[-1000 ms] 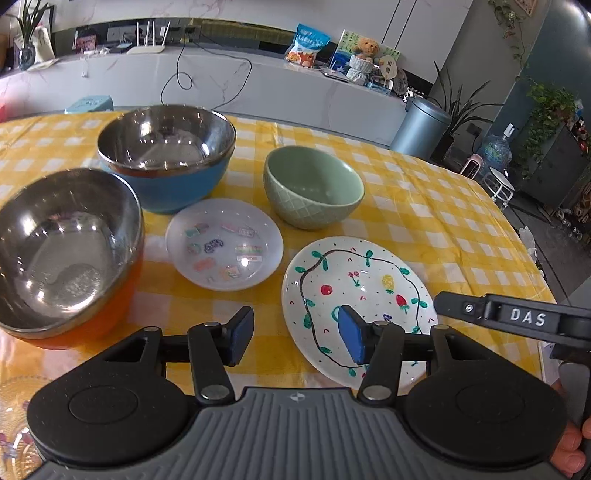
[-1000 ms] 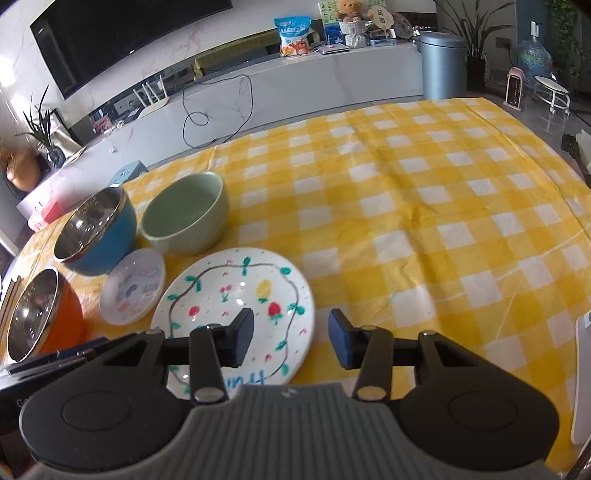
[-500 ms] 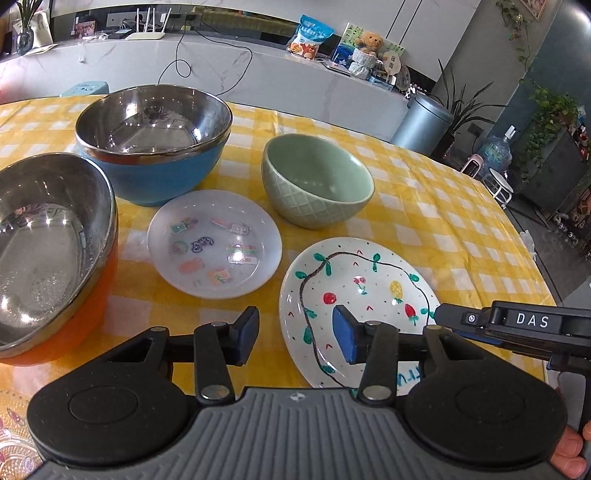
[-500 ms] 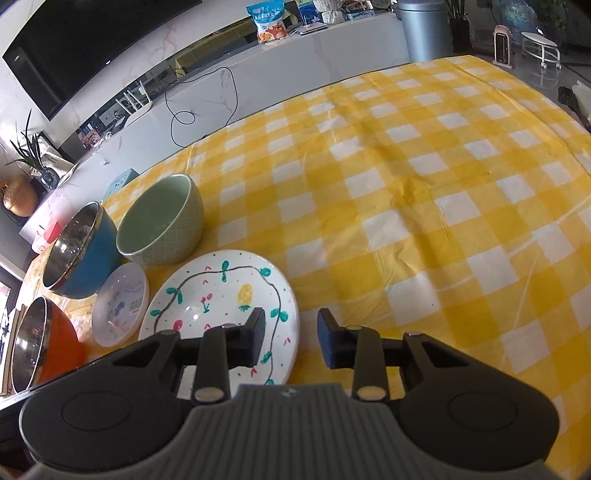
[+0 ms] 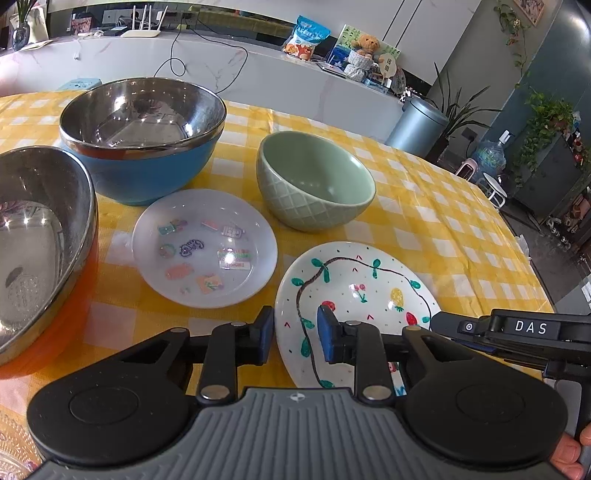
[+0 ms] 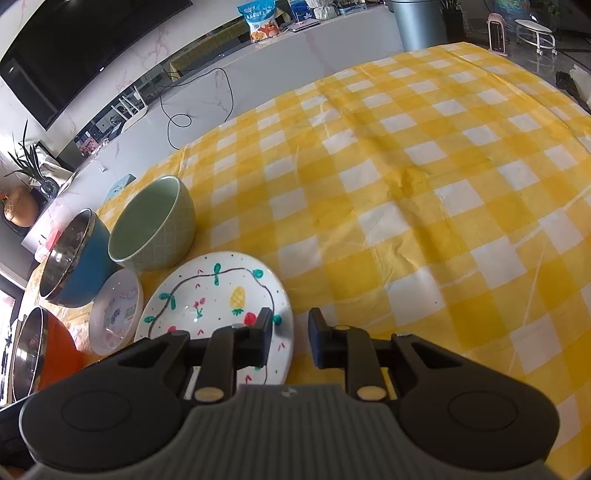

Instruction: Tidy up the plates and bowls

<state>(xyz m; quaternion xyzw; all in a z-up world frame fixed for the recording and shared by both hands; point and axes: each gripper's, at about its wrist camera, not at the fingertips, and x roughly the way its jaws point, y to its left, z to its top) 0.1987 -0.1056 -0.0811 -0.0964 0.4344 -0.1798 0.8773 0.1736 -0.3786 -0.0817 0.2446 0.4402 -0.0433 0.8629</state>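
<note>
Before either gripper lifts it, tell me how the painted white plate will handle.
The painted plate looks glazed, with glare spots, so it is probably slippery between pads. It seems rigid ceramic, likely chipping if dropped. Both grippers, left gripper and right gripper, straddle opposite rims, jaws just closing, so a level two-sided lift seems safest.

Your bench wears a yellow-and-white check cloth (image 6: 424, 192), creased near its middle. Beyond the bench's far edge you have a long white counter (image 5: 258, 77). On it sit a blue snack bag (image 5: 306, 37), a teddy bear (image 5: 365, 43) in a knitted pot, and a white router (image 5: 140, 32) with a black cable (image 5: 207, 70) trailing down the front. A grey bin (image 5: 417, 125) stands at the counter's right end, with leafy plants (image 5: 543, 125) and a water bottle (image 5: 489, 157) further right. From the right wrist you also see a dark TV (image 6: 74, 48) on the wall and a small pink heater (image 6: 498, 33) on the floor.
</note>
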